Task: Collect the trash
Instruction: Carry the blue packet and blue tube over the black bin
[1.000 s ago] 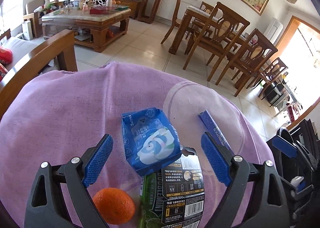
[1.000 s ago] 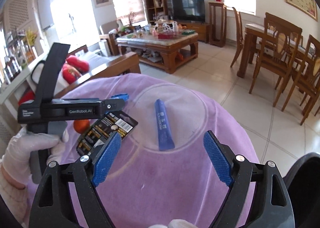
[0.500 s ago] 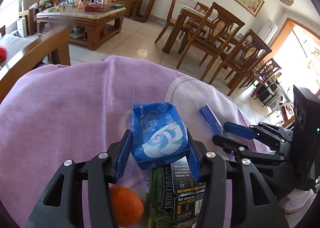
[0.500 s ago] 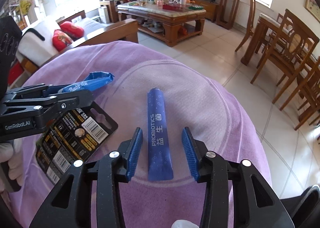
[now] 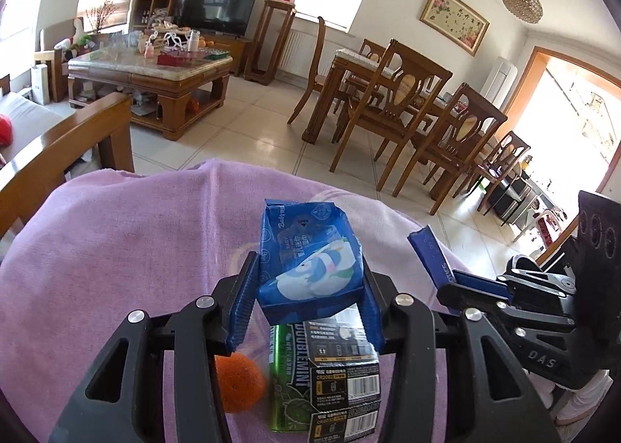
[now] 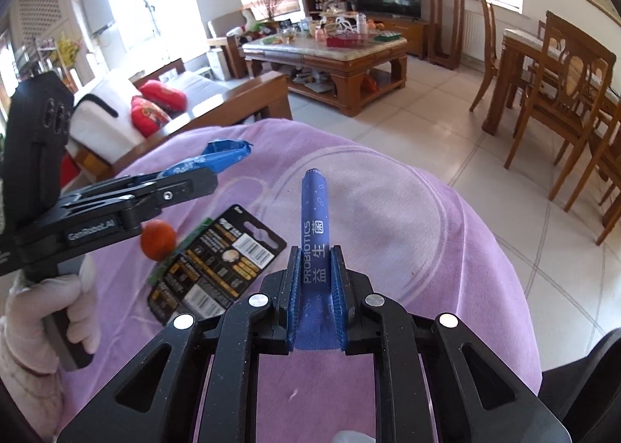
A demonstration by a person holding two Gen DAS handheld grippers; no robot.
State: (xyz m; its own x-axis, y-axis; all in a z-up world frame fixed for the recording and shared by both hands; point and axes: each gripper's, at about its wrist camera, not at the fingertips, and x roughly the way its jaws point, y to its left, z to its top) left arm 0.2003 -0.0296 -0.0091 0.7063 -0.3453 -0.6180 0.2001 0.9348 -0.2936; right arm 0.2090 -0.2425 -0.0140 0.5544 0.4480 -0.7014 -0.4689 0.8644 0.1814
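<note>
My left gripper [image 5: 306,299] is shut on a blue wet-wipe packet [image 5: 310,260] and holds it above the purple-covered table [image 5: 116,249]; the packet also shows in the right wrist view [image 6: 221,155]. My right gripper [image 6: 316,287] is shut on a blue probiotics sachet [image 6: 315,233], lifted off the cloth; its tip shows in the left wrist view [image 5: 429,252]. On the table lie a black battery card [image 6: 217,268], a green Doublemint pack [image 5: 287,381] partly under the card, and an orange [image 5: 238,383].
The table's far edge drops to a tiled floor [image 5: 248,132]. A wooden sofa arm [image 5: 70,148] stands at the left. A coffee table [image 6: 330,62] and dining chairs [image 5: 388,113] stand farther off. A dark bin rim [image 6: 582,384] shows at the lower right.
Both grippers closed from open: the left on the wet-wipe packet, the right on the probiotics sachet. Both items are now lifted off the cloth.
</note>
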